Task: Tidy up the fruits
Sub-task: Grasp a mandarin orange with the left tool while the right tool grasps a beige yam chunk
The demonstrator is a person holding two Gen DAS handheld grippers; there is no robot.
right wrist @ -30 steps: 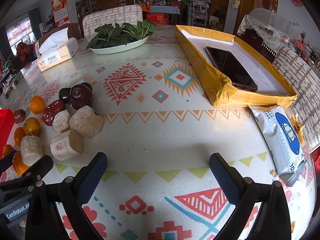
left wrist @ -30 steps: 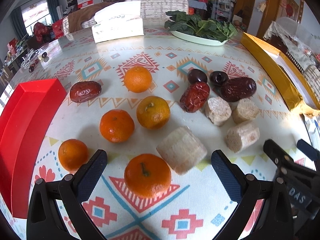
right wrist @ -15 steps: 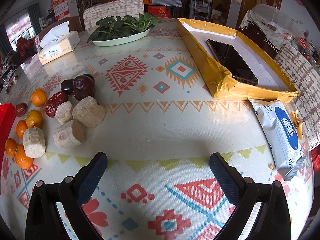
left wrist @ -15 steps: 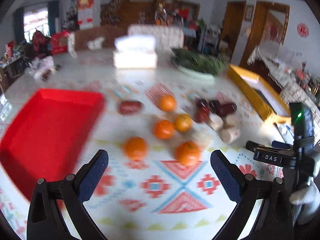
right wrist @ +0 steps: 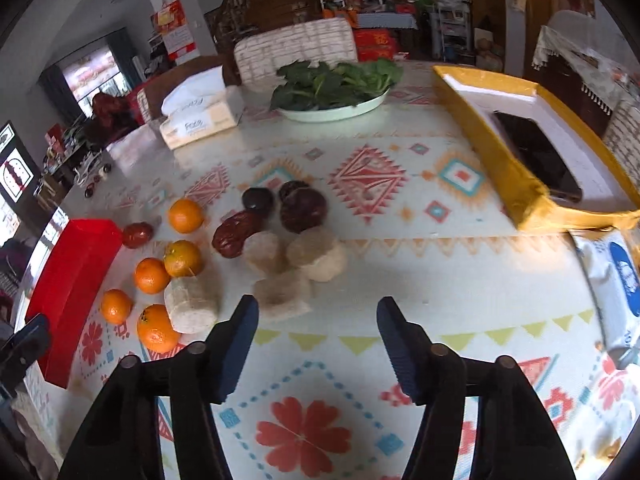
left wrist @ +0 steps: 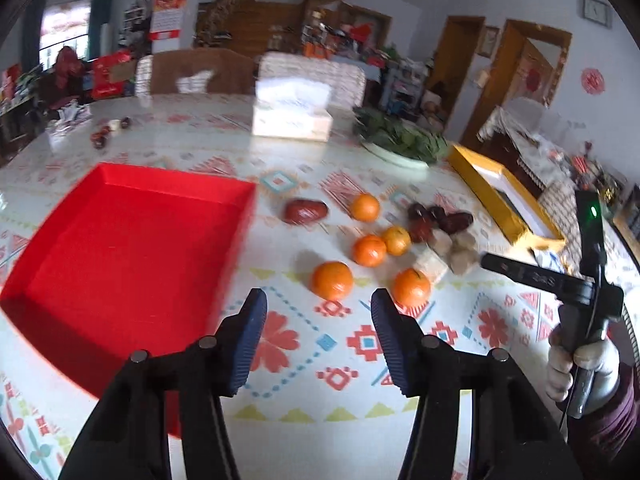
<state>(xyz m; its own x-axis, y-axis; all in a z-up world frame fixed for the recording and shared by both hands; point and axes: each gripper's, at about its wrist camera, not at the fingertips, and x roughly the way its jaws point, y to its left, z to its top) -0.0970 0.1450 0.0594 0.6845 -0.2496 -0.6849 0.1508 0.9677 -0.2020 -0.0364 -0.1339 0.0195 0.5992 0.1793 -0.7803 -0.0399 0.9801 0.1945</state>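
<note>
Since a second ago the left gripper [left wrist: 319, 314] has pulled back and up from the fruit, so the whole red plastic tray [left wrist: 120, 248] now shows in its view, and both pairs of jaws have narrowed from wide open.

Five small round orange tangerines lie loose on the patterned tablecloth [right wrist: 400, 280], just to the right of the tray in the left wrist view; the nearest two [left wrist: 332, 280] [left wrist: 411, 287] sit just beyond the left gripper's blue ribbed fingertips [left wrist: 248, 332]. Beside them lie pale cut cylinders of sugarcane [right wrist: 192, 304] and a cluster of dark red wrinkled dates [right wrist: 236, 232], with one more date [right wrist: 137, 234] lying apart near the tray's corner. No fruit is in the tray.

Both tongs are closing with nothing between their pads: the left gripper over bare cloth, the right gripper [right wrist: 313, 338] likewise, with one sugarcane piece [right wrist: 282, 294] just ahead of its left finger.

Farther off stand a white tissue box [right wrist: 200, 118], a pale plate of green leafy vegetables [right wrist: 332, 88] and a yellow cardboard tray [right wrist: 500, 160] holding a black phone [right wrist: 536, 156]. A white-gloved hand [left wrist: 580, 368] grips the right tool's handle.
</note>
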